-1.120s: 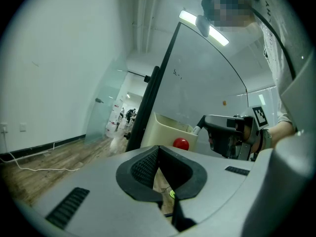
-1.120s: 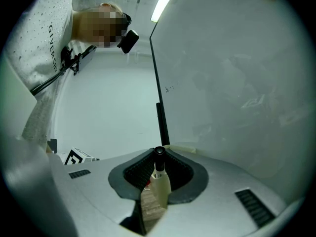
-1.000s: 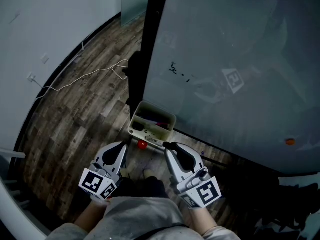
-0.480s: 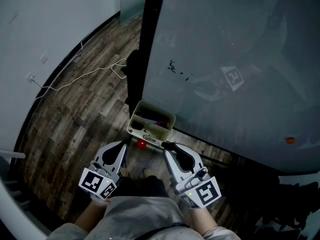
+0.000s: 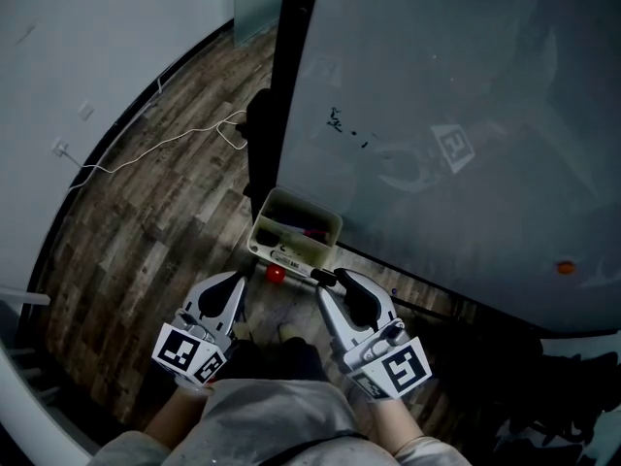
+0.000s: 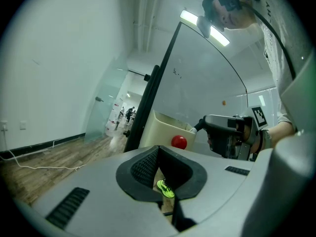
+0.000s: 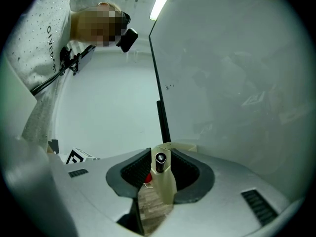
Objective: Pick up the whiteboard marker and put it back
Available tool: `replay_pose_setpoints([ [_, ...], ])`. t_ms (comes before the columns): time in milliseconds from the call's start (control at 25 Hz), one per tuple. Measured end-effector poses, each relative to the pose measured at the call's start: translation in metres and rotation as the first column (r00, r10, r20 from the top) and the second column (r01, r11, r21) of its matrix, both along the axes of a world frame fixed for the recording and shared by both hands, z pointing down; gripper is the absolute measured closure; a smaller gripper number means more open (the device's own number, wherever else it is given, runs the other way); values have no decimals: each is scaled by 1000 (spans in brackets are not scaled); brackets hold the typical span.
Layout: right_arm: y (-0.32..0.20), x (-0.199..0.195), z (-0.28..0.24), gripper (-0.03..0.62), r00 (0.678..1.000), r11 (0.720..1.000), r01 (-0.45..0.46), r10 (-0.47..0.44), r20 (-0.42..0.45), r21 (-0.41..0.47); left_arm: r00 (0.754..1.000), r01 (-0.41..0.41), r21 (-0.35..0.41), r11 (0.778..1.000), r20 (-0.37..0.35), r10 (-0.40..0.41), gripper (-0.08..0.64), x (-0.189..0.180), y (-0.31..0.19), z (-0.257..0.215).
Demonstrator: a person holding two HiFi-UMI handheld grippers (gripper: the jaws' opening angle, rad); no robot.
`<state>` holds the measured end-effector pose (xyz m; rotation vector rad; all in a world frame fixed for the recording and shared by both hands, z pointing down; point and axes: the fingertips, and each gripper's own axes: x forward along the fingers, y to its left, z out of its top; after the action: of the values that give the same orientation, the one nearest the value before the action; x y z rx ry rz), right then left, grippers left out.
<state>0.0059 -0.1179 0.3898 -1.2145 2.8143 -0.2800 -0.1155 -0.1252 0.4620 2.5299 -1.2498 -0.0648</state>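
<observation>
The black-capped whiteboard marker [image 7: 160, 163] is seen end-on, laid on the near rim of the cream plastic tray [image 5: 309, 205]. It is flanked, untouched, by the pads of the right gripper [image 5: 333, 279], whose jaws have just been opening. The left gripper [image 5: 236, 282] is seen closed on nothing, near a small red ball [image 5: 276, 273].

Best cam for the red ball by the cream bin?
Left gripper view: the red ball is large and unobstructed against the cream bin. Head view shows it as a small dot; right gripper view, only a red sliver.
</observation>
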Motion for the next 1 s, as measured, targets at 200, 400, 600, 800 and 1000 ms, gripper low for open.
replay_pose_setpoints([
  [200, 0, 0, 0, 463, 1000, 1000, -2, 2, 1, -5, 1000, -4, -4, 1000, -2, 4, 545, 1, 3, 0],
  [400, 1, 5, 1, 446, 1000, 1000, -16, 16, 5, -4, 1000, -2, -2, 1000, 0, 2, 545, 0, 3, 0],
  [600, 3, 11, 0, 440, 999, 999, -33, 33, -1, 14, 1000, 4, 5, 1000, -2, -4, 545, 1, 3, 1],
  [800, 10, 16, -4, 457, 999, 999, -27, 28, -19, 44, 1000, 12, 16, 1000, -6, -12, 545, 5, 8, -3],
  [1000, 18, 15, -10, 540, 1000, 998, 0, 2, -15, 69, 1000, 28, 28, 999, -11, -27, 545, 8, 14, -7],
])
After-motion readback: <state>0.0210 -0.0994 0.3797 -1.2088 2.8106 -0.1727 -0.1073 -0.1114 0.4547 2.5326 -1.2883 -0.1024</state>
